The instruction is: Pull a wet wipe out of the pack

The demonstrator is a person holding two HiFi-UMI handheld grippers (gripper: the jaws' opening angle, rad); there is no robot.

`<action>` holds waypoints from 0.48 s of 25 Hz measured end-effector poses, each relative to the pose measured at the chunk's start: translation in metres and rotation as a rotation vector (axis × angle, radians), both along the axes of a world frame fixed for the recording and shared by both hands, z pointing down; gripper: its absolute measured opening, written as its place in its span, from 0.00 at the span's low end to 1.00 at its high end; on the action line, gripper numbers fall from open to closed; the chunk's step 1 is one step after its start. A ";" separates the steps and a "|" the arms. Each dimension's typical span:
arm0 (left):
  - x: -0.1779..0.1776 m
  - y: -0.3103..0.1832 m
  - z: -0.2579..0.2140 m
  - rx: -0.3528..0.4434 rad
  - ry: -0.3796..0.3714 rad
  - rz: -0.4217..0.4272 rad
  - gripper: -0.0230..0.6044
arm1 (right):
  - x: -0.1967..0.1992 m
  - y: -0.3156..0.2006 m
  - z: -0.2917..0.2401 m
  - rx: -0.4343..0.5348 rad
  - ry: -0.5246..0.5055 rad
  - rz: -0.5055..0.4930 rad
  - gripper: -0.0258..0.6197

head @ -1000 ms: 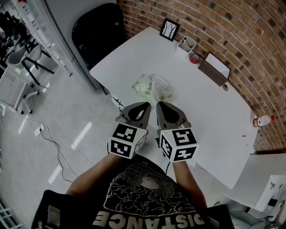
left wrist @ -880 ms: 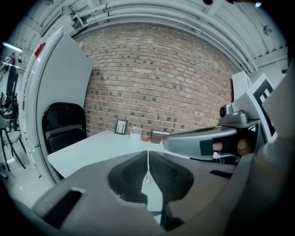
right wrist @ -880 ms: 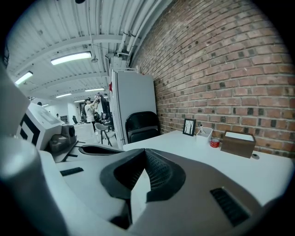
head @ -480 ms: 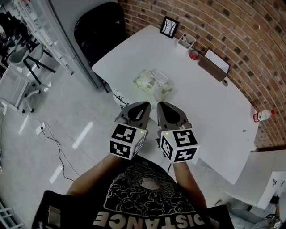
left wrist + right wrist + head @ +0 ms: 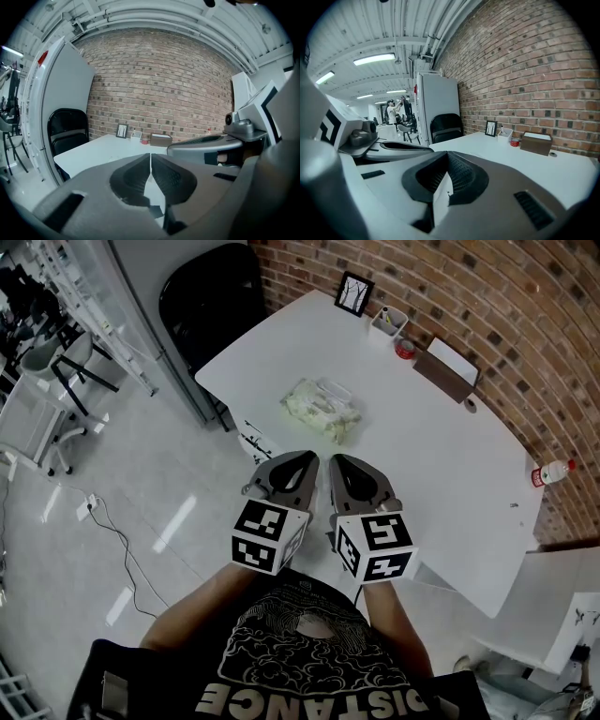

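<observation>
Since a second ago, the wipes pack (image 5: 323, 409) shows slightly farther up the white table (image 5: 441, 465), lying flat. Left gripper (image 5: 298, 465) and right gripper (image 5: 345, 465) hover short of it — jaws closed together, empty. No pulled-out wipe is visible.

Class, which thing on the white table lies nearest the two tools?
The wipe pack: it lies alone on the near half of the table, while the frame, can and box line the far edge.
</observation>
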State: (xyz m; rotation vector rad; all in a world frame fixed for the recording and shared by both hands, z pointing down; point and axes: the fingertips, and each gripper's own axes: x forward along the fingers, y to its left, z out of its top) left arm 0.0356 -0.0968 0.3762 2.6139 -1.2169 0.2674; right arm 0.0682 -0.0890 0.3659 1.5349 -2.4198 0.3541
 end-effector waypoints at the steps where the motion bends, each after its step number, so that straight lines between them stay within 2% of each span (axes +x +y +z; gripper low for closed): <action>1: 0.001 0.003 0.000 0.000 -0.001 0.002 0.07 | 0.000 0.003 0.001 -0.001 0.008 0.001 0.07; 12: 0.003 0.025 0.002 -0.003 -0.012 0.013 0.07 | 0.004 0.025 0.006 0.001 0.020 0.024 0.07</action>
